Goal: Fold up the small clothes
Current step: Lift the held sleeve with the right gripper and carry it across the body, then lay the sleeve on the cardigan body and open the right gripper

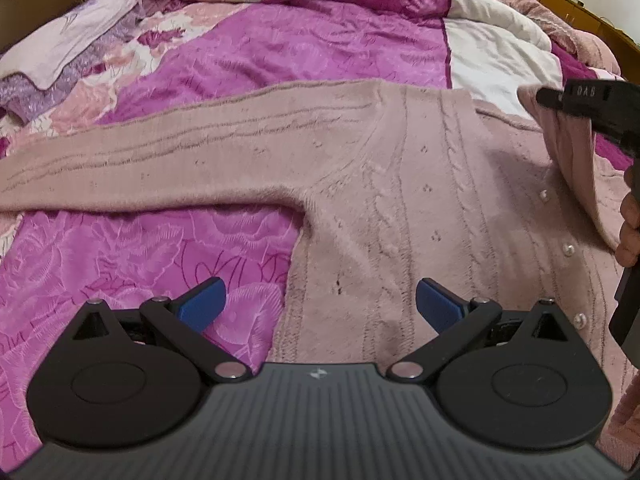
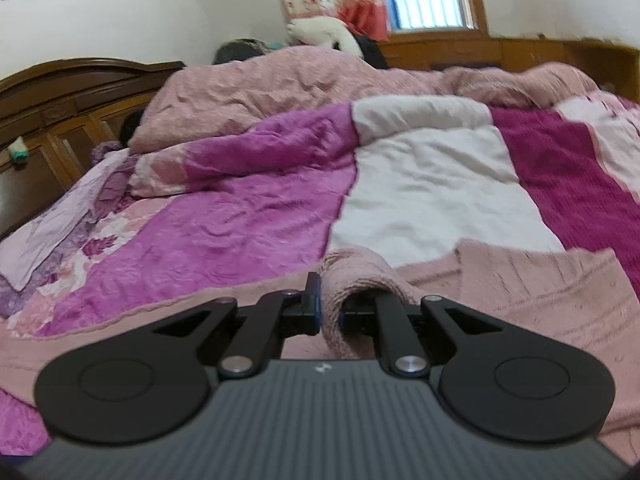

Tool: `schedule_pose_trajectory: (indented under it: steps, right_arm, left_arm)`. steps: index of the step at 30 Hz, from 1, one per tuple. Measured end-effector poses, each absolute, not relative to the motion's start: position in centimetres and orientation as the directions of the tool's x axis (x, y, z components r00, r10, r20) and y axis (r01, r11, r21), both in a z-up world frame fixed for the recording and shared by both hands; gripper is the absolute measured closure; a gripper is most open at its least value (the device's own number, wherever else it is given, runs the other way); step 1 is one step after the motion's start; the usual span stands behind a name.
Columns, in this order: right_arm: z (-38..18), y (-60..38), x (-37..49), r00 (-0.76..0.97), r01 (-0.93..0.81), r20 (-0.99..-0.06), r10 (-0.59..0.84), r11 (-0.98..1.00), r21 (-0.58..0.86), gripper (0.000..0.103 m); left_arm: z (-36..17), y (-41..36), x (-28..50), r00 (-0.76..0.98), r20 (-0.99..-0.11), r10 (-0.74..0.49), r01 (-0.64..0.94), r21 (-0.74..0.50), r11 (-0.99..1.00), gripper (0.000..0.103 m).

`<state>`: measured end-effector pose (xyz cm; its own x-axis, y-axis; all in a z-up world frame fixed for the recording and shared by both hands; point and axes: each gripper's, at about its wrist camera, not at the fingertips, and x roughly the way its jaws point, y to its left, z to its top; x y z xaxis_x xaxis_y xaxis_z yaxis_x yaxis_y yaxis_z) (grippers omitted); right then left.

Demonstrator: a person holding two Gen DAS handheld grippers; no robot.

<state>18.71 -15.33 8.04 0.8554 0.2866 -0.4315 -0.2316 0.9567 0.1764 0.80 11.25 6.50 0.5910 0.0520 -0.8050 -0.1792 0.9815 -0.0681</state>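
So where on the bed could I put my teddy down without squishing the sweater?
There is bare quilt under the sweater's outstretched sleeve, left of its body. More lies beyond the sleeve, across the magenta and white patches. It is crowded on the right, where the right gripper pinches a lifted fold. The left gripper hovers open over the hem.
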Motion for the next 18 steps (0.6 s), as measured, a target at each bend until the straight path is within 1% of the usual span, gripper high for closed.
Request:
schedule_pose_trajectory:
  steps: [3,8,11,14,18]
  right_arm:
    - [7.3,-14.1,18.9,0.842,-0.258,-0.449,0.300,0.954,0.153,0.092]
    - [5.3,-13.2,19.3,0.802,-0.275,-0.502,0.323,0.947,0.169,0.092]
    - [5.0,-12.5,18.8,0.795,-0.286,-0.501,0.341,0.940,0.187,0.092]
    - [5.1,-11.4,18.4,0.799,-0.315,-0.491,0.347,0.937,0.150,0.092]
    - [4.5,-10.8,18.5,0.777,-0.331,-0.508,0.372,0.927,0.174,0.092]
  left_arm:
    - [6.0,11.5,0.9,0.582,-0.812,0.052,-0.189,-0.073,0.979,0.000]
    - [5.6,11.8,0.9,0.578,-0.814,0.051,-0.195,-0.076,0.978,0.000]
    - [5.5,11.9,1.0,0.579,-0.814,0.052,-0.196,-0.078,0.977,0.000]
    - [5.5,12.0,1.1,0.579,-0.814,0.048,-0.197,-0.083,0.977,0.000]
    - [5.4,12.1,1.1,0.579,-0.814,0.046,-0.198,-0.085,0.977,0.000]
